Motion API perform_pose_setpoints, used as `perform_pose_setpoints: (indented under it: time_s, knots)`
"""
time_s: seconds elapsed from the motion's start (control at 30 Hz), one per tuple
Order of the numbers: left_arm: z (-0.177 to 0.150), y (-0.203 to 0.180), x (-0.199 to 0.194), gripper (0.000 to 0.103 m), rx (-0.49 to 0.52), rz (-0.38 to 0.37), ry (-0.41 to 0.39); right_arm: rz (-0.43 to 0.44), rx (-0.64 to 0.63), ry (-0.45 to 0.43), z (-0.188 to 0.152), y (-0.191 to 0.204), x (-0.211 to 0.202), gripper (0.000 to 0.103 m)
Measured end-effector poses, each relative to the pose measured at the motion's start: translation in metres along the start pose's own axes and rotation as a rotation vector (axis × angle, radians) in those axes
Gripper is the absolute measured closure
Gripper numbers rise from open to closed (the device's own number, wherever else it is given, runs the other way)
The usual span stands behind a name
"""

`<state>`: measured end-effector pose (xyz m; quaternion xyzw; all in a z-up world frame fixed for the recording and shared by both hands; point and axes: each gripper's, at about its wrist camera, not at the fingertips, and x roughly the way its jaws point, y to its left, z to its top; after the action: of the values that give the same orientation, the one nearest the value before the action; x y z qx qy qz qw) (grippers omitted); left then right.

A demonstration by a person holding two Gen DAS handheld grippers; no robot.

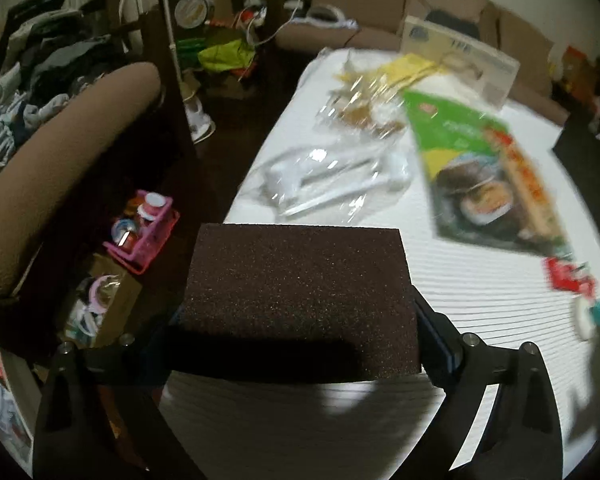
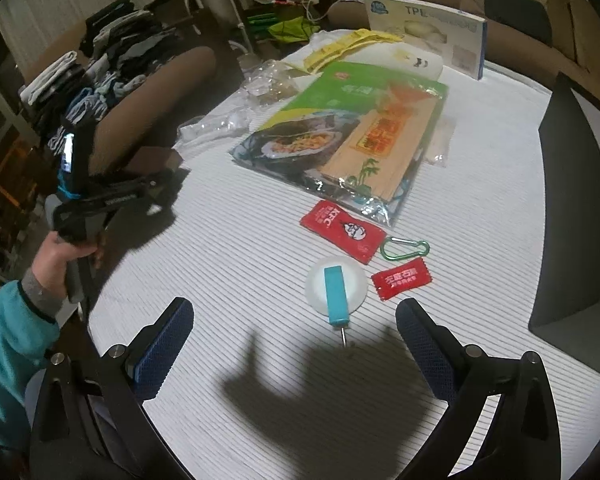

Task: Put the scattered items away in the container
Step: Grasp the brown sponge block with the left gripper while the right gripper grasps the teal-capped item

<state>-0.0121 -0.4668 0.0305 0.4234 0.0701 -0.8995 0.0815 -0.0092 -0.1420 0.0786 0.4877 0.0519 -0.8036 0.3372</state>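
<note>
Since the left tool is clamped on that dark brown speckled sponge block over the table's near edge, it's light and squishy; the side grip suits it. Right tool gapes empty.

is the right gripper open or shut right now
Open. The right gripper has its jaws spread wide over the white table, nothing between them.

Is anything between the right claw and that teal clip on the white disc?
Nothing visible. The right claw stands open above bare ribbed white table cover, with only its shadow between it and the teal plastic clip lying on the round white disc. The small red sachet sits off to one side.
</note>
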Motion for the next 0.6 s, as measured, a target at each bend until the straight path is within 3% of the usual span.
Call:
perform_pose_setpoints:
  time_s: [0.17, 0.37, 0.6]
  knots:
    - [0.011, -0.029, -0.042, 0.006, 0.012, -0.077, -0.013, 0.016, 0.030, -0.024, 0.002, -0.010, -0.018, 0.000]
    - [0.036, -0.093, -0.088, 0.005, 0.017, -0.158, -0.024, -0.025, 0.063, -0.101, 0.010, -0.046, -0.073, 0.000]
    - [0.027, -0.155, -0.104, 0.005, -0.010, -0.170, -0.054, -0.015, 0.093, -0.167, -0.007, -0.068, -0.087, 0.001]
